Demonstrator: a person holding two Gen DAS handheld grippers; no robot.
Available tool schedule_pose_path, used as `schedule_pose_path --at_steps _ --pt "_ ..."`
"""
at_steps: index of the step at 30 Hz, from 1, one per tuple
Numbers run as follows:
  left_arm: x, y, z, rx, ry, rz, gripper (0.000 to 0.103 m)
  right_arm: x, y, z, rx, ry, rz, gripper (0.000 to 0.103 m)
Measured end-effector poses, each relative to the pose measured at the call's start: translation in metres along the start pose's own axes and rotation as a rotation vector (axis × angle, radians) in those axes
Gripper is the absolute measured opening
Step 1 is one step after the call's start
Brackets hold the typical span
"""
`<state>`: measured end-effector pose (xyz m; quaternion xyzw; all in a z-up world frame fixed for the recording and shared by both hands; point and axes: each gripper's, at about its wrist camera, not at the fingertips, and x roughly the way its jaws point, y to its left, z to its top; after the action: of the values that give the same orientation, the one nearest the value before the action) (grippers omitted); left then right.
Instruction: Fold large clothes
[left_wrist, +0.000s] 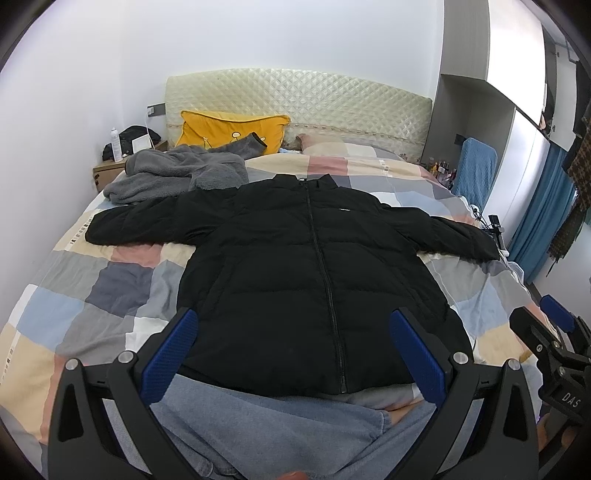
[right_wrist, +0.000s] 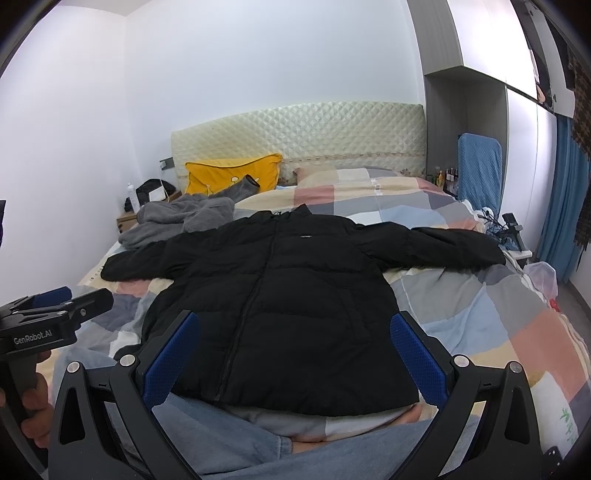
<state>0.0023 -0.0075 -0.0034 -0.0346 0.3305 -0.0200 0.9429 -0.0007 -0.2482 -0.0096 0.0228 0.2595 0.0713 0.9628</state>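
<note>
The black puffer jacket (left_wrist: 314, 266) lies zipped, front-up, sleeves toward nine and three o'clock on the patchwork quilt (left_wrist: 110, 288), presumably spread for folding, while the left gripper (left_wrist: 295, 350) and right gripper (right_wrist: 295, 354) hover above its hem at six o'clock, jaws apart and empty.

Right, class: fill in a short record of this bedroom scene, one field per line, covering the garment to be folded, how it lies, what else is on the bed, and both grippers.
garment: black puffer jacket
state: front up, zipped, both sleeves spread out sideways, not yet folded
surface: bed with checked quilt
other items on bed: grey fleece garment, yellow pillow
left gripper: open, holding nothing, near the jacket's hem
right gripper: open, holding nothing, near the hem
</note>
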Motion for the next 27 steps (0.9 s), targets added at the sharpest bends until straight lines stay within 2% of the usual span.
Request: schedule_pose_path --at_steps 7,12,17,27 --pt "0.002 -0.007 0.014 0.018 -0.025 -0.003 0.103 0.01 -0.016 0.017 0.006 -0.02 -0.022 0.103" --pt "0.011 -0.018 0.038 0.029 -0.048 -0.023 0.103 0.021 -0.039 0.029 0.024 -0.036 -0.047 0.103" --pt "0.016 -0.036 0.064 0.027 -0.09 -0.072 0.103 0.034 -0.067 0.043 0.052 -0.046 -0.086 0.103" --pt "0.028 -0.083 0.117 0.115 -0.169 -0.145 0.103 0.07 -0.122 0.057 0.09 -0.07 -0.164 0.103"
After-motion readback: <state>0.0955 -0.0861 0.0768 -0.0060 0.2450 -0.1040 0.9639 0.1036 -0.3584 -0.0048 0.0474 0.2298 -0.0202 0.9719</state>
